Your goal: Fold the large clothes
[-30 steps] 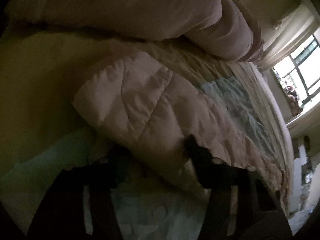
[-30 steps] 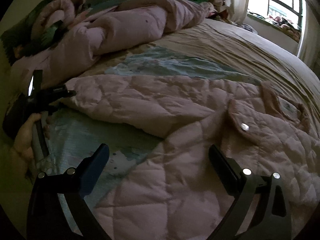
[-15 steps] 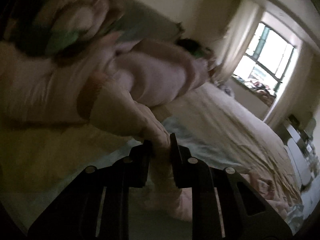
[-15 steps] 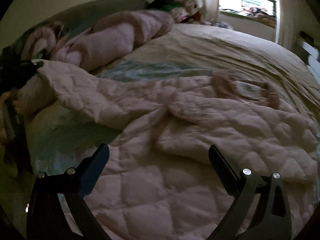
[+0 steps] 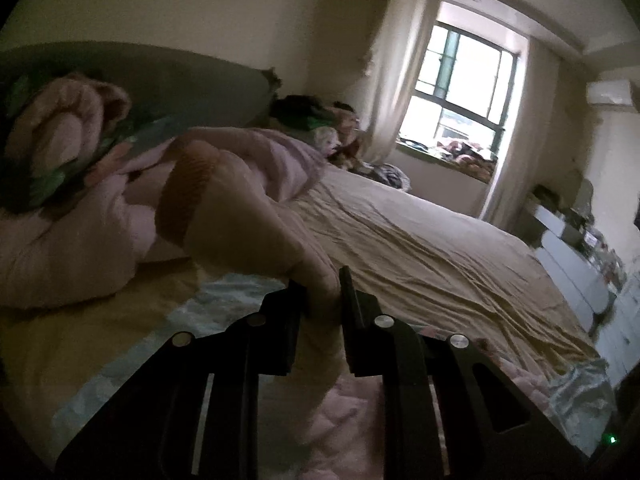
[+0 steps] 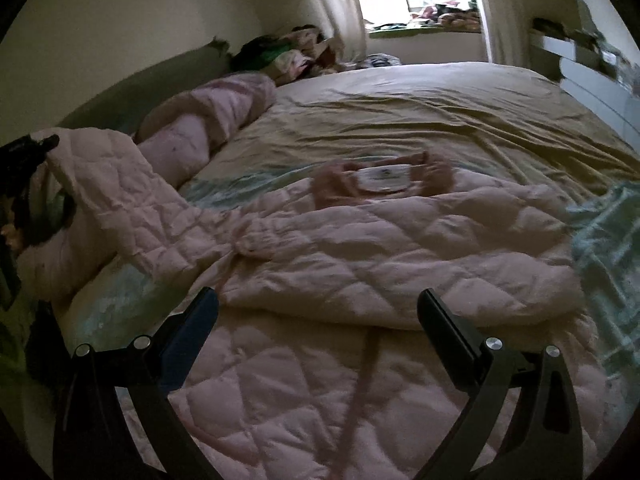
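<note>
Surface: one wide bed (image 6: 420,120) under a wrinkled beige sheet, a pale blue-green patterned cloth (image 6: 604,240) showing at its near edges on both sides of the right gripper.
Room: cream walls; one window (image 5: 460,92) well ahead of the left gripper, daylight behind it, with two pale curtains (image 5: 390,80), one on each side; a dark headboard panel (image 5: 160,80) ahead and to the left; white drawers (image 6: 592,76) far off to the right; one wall air conditioner (image 5: 610,92) high on the right.
Task garment: one pink quilted jacket (image 6: 360,264), spread on the bed directly ahead of and beneath the right gripper, collar and white label (image 6: 384,176) lying farther out.
Sleeve: one sleeve (image 6: 132,200) raised off the bed, running up and left to the left gripper; its brownish ribbed cuff (image 5: 186,196) stands just ahead of that gripper's tips.
Left gripper (image 5: 324,292): jaws pressed together, pinching the sleeve fabric, which bulges out in front of the pads.
Right gripper (image 6: 318,316): jaws spread wide, nothing between them, poised over the jacket body.
Other bedding: one rolled pinkish duvet (image 6: 208,120) along the headboard side, left of both grippers.
Loose clothes: one mixed pile (image 6: 292,52) in the far corner beside the window; count of pieces cannot be told.
Windowsill: a heap of soft items (image 5: 460,148), too small to count.
</note>
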The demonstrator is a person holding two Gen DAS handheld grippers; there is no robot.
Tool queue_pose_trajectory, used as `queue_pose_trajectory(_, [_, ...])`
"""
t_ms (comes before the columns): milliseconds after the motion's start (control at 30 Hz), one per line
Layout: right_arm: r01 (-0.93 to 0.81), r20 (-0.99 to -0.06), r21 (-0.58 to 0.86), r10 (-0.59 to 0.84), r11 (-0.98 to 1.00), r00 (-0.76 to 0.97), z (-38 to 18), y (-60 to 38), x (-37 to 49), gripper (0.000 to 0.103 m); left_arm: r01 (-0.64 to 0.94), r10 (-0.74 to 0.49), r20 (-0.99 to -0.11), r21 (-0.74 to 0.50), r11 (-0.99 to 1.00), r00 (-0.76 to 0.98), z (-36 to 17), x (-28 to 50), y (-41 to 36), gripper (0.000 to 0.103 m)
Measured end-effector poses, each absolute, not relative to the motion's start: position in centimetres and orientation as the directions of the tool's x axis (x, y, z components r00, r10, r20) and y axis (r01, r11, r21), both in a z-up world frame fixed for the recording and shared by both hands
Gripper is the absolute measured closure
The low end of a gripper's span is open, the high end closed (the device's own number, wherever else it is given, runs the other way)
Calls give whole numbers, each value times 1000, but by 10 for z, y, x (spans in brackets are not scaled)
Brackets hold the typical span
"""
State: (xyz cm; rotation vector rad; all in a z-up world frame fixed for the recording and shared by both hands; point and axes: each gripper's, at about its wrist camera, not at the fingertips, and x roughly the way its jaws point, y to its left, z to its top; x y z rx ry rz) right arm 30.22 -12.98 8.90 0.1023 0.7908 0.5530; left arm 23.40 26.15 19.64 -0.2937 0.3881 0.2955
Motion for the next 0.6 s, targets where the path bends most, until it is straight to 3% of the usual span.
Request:
queue_pose_trajectory(500, [-294,-609,366,466,883,642,87,-235,309,4,-134,68,-429,-123,983,901,187,283,132,93])
queue_pose_trajectory(600, [-262,-612,387,459,884,644,83,-253,313,4,-82,50,-434,-55,995,899,180,290,103,93])
